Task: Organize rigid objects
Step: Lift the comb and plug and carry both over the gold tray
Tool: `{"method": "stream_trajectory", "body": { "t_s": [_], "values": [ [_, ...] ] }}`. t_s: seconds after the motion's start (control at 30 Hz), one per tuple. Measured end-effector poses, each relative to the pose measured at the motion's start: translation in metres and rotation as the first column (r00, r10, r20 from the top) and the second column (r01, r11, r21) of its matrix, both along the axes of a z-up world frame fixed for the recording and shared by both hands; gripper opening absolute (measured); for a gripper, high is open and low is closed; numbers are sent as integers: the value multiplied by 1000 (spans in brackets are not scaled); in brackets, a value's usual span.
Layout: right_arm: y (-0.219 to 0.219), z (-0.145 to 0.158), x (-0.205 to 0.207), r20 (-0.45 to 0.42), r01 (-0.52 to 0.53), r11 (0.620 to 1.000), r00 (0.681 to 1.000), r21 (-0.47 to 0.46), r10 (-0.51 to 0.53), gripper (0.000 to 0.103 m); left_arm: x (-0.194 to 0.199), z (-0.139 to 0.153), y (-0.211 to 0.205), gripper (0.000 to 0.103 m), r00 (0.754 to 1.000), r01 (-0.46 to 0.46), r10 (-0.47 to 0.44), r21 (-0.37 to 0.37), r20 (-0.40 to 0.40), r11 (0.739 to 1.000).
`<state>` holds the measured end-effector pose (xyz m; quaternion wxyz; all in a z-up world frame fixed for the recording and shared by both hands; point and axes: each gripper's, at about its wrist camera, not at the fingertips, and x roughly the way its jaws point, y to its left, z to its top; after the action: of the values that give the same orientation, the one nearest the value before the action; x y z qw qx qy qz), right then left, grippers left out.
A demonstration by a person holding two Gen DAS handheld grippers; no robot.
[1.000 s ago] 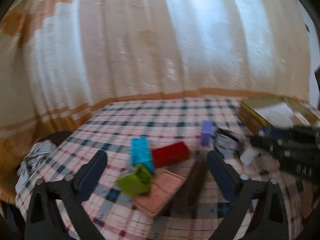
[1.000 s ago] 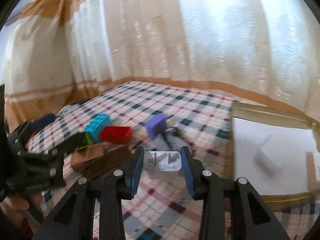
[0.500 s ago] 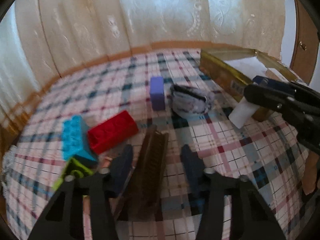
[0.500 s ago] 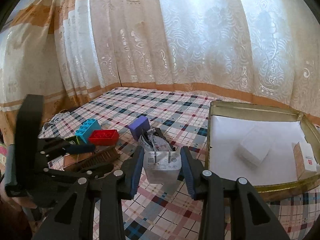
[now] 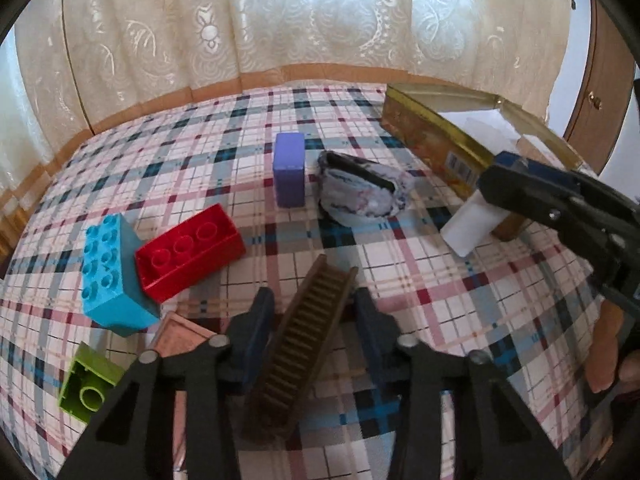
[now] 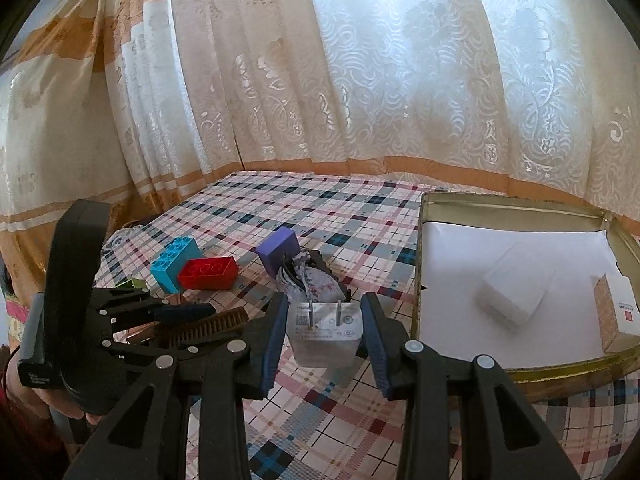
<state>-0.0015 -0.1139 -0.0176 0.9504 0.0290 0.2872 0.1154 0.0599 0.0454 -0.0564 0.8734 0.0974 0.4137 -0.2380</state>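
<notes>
My left gripper [image 5: 314, 312] is open, its fingers on either side of a brown comb [image 5: 304, 344] that lies on the plaid cloth. My right gripper [image 6: 324, 316] is shut on a white charger plug [image 6: 323, 330], held above the cloth just left of the gold tin box [image 6: 520, 364]. The same plug [image 5: 474, 222] shows in the left wrist view beside the tin [image 5: 436, 144]. A blue brick [image 5: 110, 276], a red brick [image 5: 190, 252], a green brick [image 5: 90, 382], a purple block [image 5: 289, 168] and a pink flat piece [image 5: 180, 334] lie on the cloth.
A crumpled patterned pouch [image 5: 362, 194] lies between the purple block and the tin. The tin holds white paper, a white box [image 6: 516, 292] and a small carton [image 6: 618, 312]. Curtains hang along the back edge.
My left gripper has come down and forward over the comb, its fingers now straddling it. My right gripper has carried the plug right, up to the tin's edge.
</notes>
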Motion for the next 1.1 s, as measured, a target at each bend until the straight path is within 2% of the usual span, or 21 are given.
{"method": "stream_trajectory", "body": {
  "t_s": [0.07, 0.2, 0.33, 0.53, 0.67, 0.83, 1.1],
  "values": [
    [-1, 0, 0, -2, 0, 1000, 1000, 5, 0, 40, -4, 0, -1, 23, 1000, 13, -13, 3, 5, 1000],
    [-1, 1, 0, 3, -2, 1000, 1000, 0, 2, 40, -5, 0, -2, 23, 1000, 7, -7, 5, 7, 1000],
    [-1, 3, -3, 29, 3, 1000, 1000, -23, -2, 40, -7, 4, 0, 23, 999, -46, 47, -34, 10, 998],
    [-1, 8, -9, 84, 20, 997, 996, -81, -13, 40, -22, 26, 0, 23, 987, -80, 98, -139, 125, 987],
    [-7, 15, -11, 121, 42, 994, 992, -97, -30, 40, -26, 37, -5, 23, 977, -106, 136, -179, 165, 978],
    [-22, 24, -12, 150, 58, 996, 988, -70, -47, 40, -31, 58, -27, 23, 957, -108, 154, -189, 245, 976],
    [-35, 32, -17, 171, 45, 999, 984, -15, -42, 41, -34, 75, -51, 23, 944, -93, 151, -203, 293, 975]
  ]
}}
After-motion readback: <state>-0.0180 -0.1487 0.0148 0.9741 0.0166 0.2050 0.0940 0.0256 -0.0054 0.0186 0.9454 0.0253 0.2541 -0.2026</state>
